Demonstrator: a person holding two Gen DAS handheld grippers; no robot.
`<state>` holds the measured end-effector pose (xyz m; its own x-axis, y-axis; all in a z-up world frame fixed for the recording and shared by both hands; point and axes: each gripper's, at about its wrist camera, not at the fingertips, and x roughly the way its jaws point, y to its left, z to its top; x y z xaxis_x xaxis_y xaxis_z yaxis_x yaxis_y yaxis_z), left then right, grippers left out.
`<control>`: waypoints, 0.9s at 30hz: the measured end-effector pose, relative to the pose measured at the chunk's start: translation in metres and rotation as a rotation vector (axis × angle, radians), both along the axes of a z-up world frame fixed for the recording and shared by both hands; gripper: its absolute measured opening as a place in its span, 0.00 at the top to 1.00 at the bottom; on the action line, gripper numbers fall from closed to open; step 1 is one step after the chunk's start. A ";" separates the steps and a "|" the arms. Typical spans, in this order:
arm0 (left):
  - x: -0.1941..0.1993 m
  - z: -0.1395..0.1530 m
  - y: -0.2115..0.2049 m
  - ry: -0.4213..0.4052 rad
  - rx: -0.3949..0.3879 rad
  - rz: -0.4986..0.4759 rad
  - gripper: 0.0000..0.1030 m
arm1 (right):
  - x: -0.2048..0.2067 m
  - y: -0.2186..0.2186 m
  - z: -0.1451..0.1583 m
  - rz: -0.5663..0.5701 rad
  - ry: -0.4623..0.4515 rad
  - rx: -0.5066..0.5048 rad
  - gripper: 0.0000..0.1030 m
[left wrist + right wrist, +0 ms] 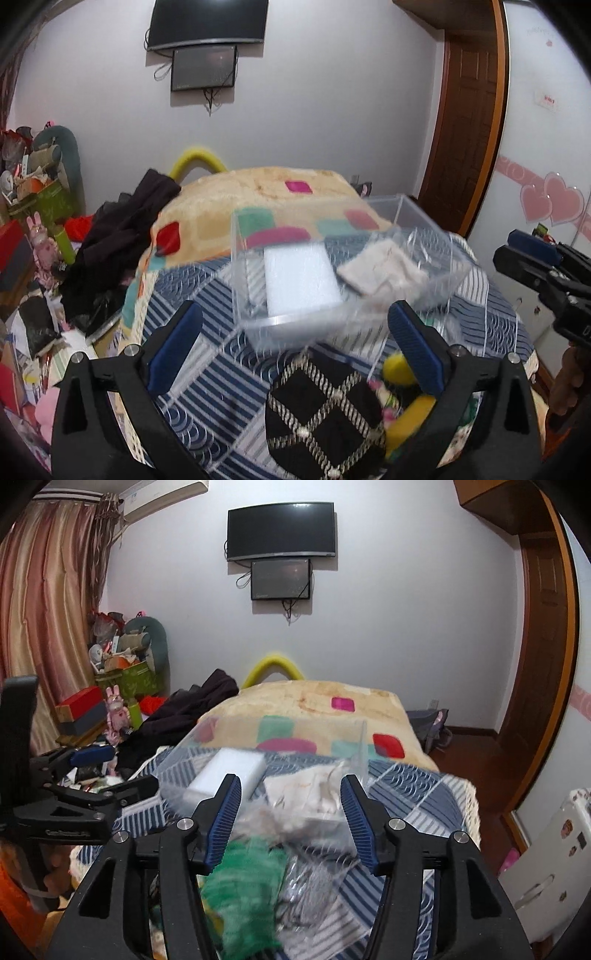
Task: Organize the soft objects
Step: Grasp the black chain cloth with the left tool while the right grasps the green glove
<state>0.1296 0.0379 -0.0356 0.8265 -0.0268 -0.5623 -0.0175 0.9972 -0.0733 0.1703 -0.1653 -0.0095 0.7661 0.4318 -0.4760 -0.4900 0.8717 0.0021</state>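
Bed quilt (207, 373) | clear box (332, 258) ahead | green cloth (243, 882), blurry, below | left gripper (295, 350), right gripper (291, 819) released

I am in a bedroom of somebody's home. A bed (424, 786) fills the middle, spread with a blue striped quilt (207, 373) and a yellow blanket (306, 705) with coloured squares. A television (280, 530) hangs on the white wall above a smaller screen (280, 579). Striped curtains (44, 602) cover the window side, and above them sits what looks like an air conditioner (162, 498), though it is cut off at the edge. A brown wooden door (469, 122) stands nearby, pink heart stickers (550, 201) decorate a wardrobe panel, and dark clothes (122, 229) and boxes of clutter (122, 672) pile beside the bed.
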 end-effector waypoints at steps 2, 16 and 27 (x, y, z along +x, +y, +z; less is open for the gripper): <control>-0.004 -0.012 -0.001 0.019 -0.004 -0.005 0.01 | -0.005 0.000 -0.008 0.006 0.018 -0.003 0.49; -0.023 -0.080 -0.001 0.146 -0.093 -0.009 0.29 | -0.015 0.015 -0.060 0.056 0.167 -0.015 0.36; -0.027 -0.090 0.001 0.161 -0.150 -0.057 0.80 | -0.013 0.018 -0.074 0.081 0.225 -0.008 0.68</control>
<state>0.1030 0.0385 -0.1260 0.7215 -0.1641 -0.6727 0.0150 0.9750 -0.2217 0.1572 -0.1476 -0.0837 0.6032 0.4835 -0.6344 -0.5466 0.8298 0.1127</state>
